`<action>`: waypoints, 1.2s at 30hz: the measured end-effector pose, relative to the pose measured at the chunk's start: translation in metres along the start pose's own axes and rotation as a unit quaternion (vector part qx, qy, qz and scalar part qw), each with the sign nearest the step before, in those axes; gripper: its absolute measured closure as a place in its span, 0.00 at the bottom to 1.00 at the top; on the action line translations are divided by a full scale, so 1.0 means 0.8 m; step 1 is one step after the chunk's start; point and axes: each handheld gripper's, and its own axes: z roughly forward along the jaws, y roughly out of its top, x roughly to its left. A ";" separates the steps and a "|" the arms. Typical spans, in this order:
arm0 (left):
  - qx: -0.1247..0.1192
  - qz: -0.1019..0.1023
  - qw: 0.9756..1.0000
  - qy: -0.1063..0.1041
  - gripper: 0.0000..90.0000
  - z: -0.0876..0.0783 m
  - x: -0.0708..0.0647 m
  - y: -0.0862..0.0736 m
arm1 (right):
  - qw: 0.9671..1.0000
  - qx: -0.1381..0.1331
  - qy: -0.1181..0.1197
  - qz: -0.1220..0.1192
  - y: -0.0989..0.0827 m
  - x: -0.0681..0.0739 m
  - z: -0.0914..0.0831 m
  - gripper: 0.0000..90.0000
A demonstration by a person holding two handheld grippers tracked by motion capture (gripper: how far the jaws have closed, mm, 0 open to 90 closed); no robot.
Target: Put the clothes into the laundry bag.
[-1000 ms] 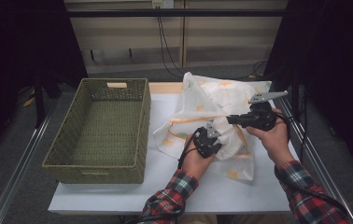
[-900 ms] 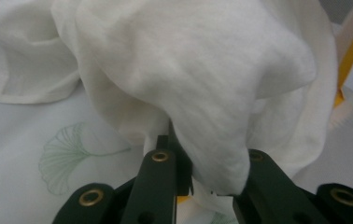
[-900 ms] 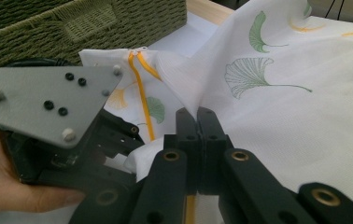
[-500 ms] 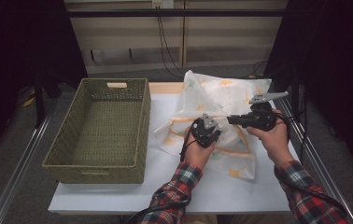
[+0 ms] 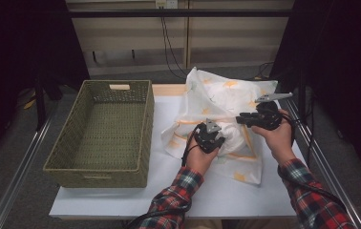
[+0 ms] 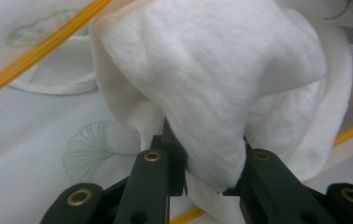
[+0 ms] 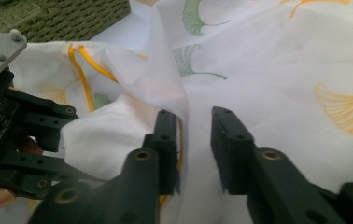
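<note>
Cloth (image 5: 226,102) lies bunched on the right half of the white surface (image 5: 121,200), white with yellow and green leaf prints. From the high view, the left gripper (image 5: 217,141) sits at the cloth's near middle and the right gripper (image 5: 242,119) is just beside it, to the right. A green woven basket (image 5: 73,157) stands on the left of the surface, apart from the cloth.

In the left gripper view, the left gripper (image 6: 205,154) is clamped on a thick white fold of the cloth (image 6: 202,79), which puffs up above the jaws.

In the right gripper view, the right gripper (image 7: 195,133) has just been opening. Its jaws stand apart, and a thin edge of the cloth (image 7: 277,65) hangs between them, against the left jaw. The left gripper shows at the left edge.
</note>
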 end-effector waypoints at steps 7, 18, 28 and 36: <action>0.001 -0.003 1.000 -0.003 0.84 -0.003 0.000 -0.001 | 1.000 0.009 -0.005 -0.021 -0.007 0.013 0.013 0.48; -0.003 -0.006 1.000 -0.004 0.84 -0.005 0.000 -0.004 | 0.997 0.039 -0.045 -0.054 -0.009 0.013 0.018 0.50; -0.005 -0.013 1.000 -0.009 0.84 -0.005 0.002 -0.007 | 0.997 0.033 -0.070 -0.024 -0.014 -0.006 0.019 0.43; -0.005 -0.015 1.000 -0.008 0.83 -0.004 0.003 -0.010 | 0.996 0.039 -0.079 -0.018 -0.018 -0.010 0.029 0.36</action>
